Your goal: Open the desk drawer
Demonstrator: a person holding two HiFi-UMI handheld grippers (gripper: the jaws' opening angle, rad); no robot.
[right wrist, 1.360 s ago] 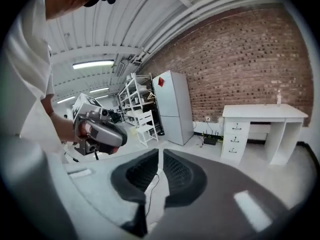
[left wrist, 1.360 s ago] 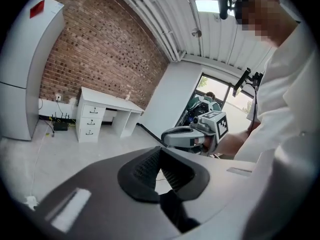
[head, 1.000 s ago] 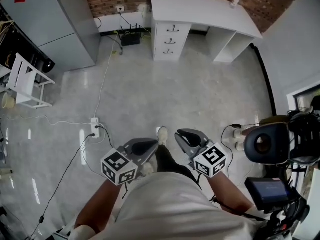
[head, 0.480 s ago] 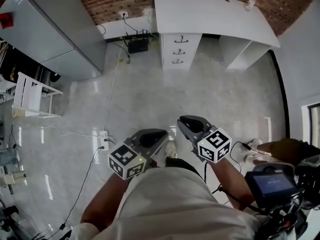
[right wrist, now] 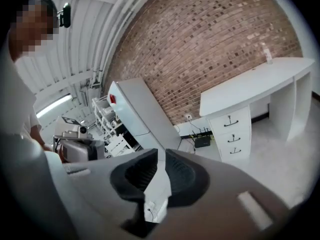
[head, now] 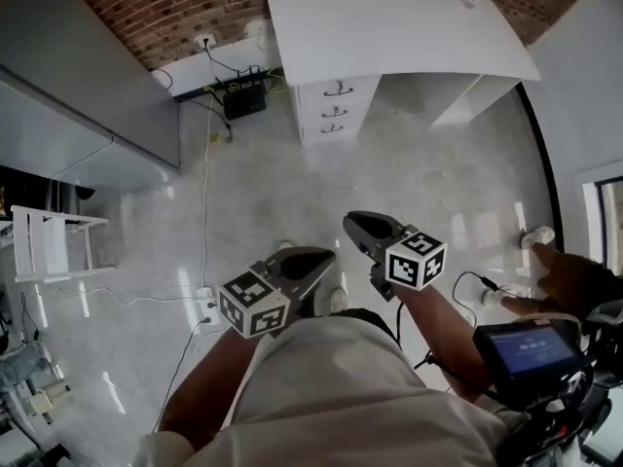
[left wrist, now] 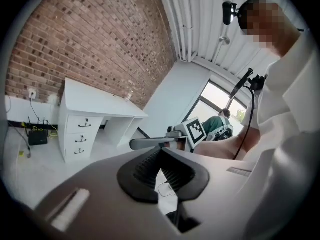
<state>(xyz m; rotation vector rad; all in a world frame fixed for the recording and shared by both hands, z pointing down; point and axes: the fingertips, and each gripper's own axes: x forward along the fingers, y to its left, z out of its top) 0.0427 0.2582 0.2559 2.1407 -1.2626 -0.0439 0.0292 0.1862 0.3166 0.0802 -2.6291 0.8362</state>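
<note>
A glossy, mottled grey floor [head: 409, 163] was spread below a rough red brick wall [head: 146, 8]. Against that wall a smooth white desk [head: 389, 27] was set, its desk drawer [head: 338, 89] topmost of three flat fronts with dark curved handles, all pushed in. The left gripper [left wrist: 160, 150] was clenched on nothing. The right gripper [right wrist: 161, 153] was parted by a slit, empty. Both were held well apart from the desk, which was seen larger and nearer than before.

bare floor [head: 409, 193] to desk drawers [head: 334, 111]; cables [head: 204, 188] leftward
</note>
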